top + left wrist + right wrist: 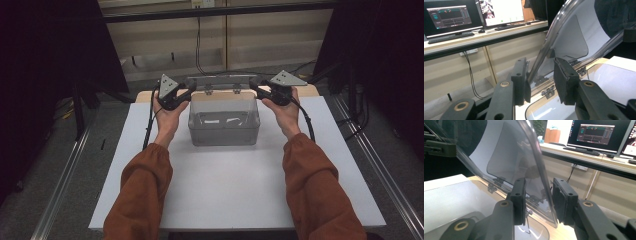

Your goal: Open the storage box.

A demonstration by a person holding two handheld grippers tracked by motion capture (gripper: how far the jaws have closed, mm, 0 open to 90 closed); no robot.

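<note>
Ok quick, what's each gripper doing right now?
Left gripper: shut on the clear lid edge.
Right gripper: around the lid's other edge; grip cannot be told.

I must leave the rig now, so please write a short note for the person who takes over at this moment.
Left gripper: shut on the left end of the clear plastic hinged lid.
Right gripper: jaws stand on both sides of the lid's right end; whether both pads press on it is unclear.
Clear rectangular plastic box: near the far edge of the white table top, open.
Done: the lid stands raised on its rear hinges.
Left: probably to swing the lid fully back or lower it shut, then release both grippers.
</note>
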